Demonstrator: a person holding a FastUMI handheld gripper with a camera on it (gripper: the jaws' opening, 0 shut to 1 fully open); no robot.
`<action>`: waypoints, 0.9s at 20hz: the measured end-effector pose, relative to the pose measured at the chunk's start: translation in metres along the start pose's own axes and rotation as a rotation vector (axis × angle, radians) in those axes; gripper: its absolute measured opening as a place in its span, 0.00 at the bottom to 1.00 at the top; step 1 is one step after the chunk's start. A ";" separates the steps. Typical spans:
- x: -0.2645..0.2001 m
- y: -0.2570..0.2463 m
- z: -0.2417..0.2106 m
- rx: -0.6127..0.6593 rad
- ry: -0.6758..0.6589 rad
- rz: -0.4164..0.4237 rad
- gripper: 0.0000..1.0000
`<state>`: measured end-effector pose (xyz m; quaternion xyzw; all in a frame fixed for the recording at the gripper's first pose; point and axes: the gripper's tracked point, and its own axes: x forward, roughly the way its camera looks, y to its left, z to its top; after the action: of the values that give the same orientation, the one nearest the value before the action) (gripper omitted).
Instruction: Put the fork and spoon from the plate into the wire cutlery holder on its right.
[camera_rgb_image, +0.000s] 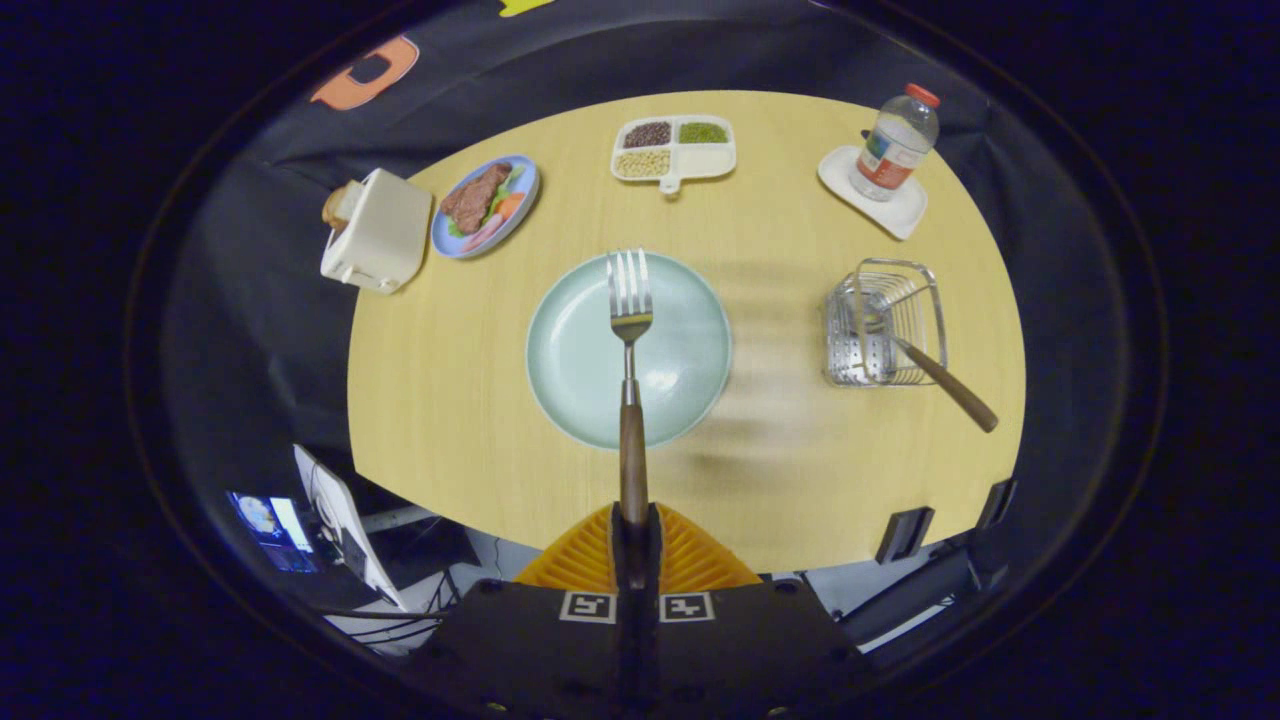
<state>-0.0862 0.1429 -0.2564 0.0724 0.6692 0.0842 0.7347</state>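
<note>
**Fork in my grip, spoon already in the holder**

I have the gripper (636, 545) closed on the fork (630, 370) — both orange fingers (690, 560) press against its brown wooden handle, and the tines point straight ahead over the pale green plate (580, 370). The plate sits on the round wooden table (450, 400), just beyond my fingers. To its right stands the wire cutlery holder (885, 320), with the spoon (935, 375) in it — bowl down inside, wooden handle leaning out toward me. Farther back I see a water bottle (895, 140) on a white coaster (880, 195), a divided tray of beans (675, 150), a blue plate of food (485, 205) and a cream toaster (375, 245).
</note>
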 end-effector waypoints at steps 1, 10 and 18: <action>-0.011 -0.012 0.002 0.004 -0.005 -0.006 0.01; -0.079 -0.117 0.011 0.127 -0.045 -0.087 0.01; -0.056 -0.136 -0.005 0.232 0.085 -0.057 0.01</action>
<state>-0.0931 -0.0019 -0.2317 0.1342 0.7068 -0.0115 0.6945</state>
